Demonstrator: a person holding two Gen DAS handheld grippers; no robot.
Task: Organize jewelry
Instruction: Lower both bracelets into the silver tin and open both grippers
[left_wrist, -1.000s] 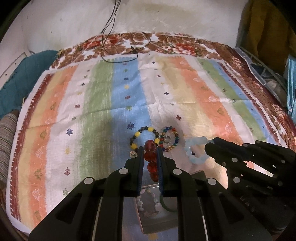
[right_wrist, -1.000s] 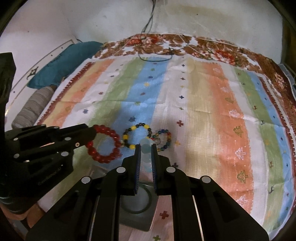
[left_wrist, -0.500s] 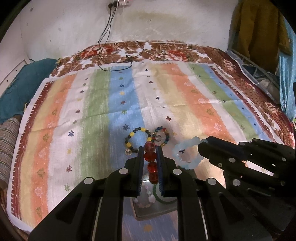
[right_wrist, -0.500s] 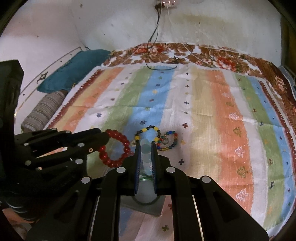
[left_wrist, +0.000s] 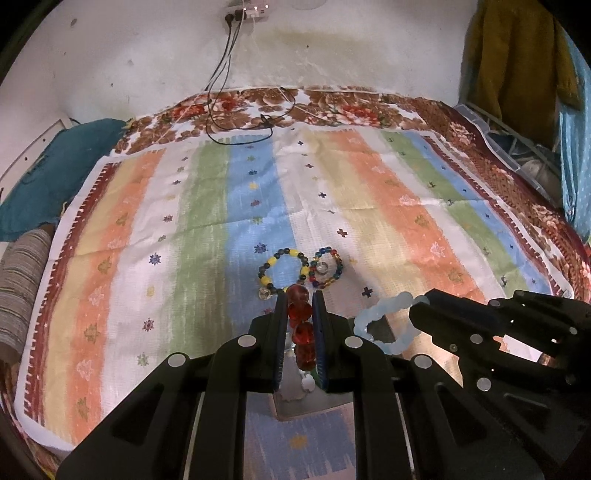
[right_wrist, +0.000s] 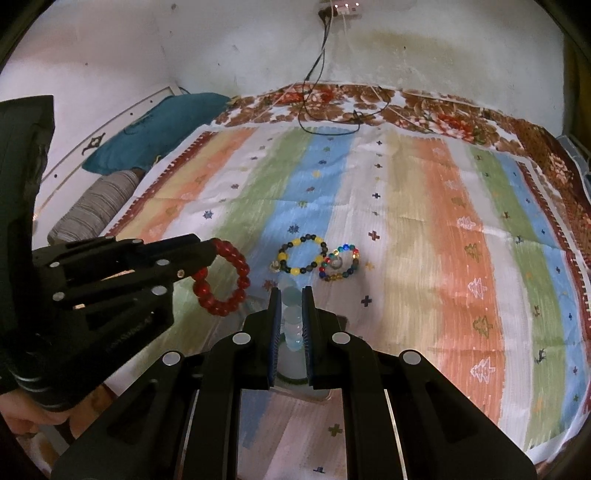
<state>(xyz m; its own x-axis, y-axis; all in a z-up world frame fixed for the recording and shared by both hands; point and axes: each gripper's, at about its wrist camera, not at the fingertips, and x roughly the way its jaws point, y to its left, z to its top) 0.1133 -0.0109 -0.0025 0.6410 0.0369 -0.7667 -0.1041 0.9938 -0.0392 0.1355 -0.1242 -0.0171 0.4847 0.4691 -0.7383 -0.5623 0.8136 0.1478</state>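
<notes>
My left gripper (left_wrist: 299, 295) is shut on a red bead bracelet (left_wrist: 298, 312), which hangs as a ring off its tips in the right wrist view (right_wrist: 221, 282). Close beside it, my right gripper (right_wrist: 288, 293) is shut on a pale blue bead bracelet (right_wrist: 291, 325), seen as a loop (left_wrist: 384, 325) from the left. Both hover above a shiny square tray (left_wrist: 282, 413) holding a white bead bracelet (left_wrist: 306, 384) and a green bangle. Ahead on the striped cloth (left_wrist: 207, 229) lie a yellow-and-dark bead bracelet (left_wrist: 271, 261) and a multicolour bead bracelet (left_wrist: 338, 271), touching each other.
A black cable (left_wrist: 221, 129) runs from a wall socket (left_wrist: 245, 13) onto the cloth's far edge. A teal pillow (left_wrist: 48, 173) and a striped roll (left_wrist: 18, 291) lie at the left. Hanging clothes (left_wrist: 517, 55) stand at the right. A hand (right_wrist: 33, 417) holds the left gripper.
Both grippers have drawn back and slightly up from the cloth, each still holding its bracelet. The two bracelets on the cloth look farther off, and the wall socket has come into view.
</notes>
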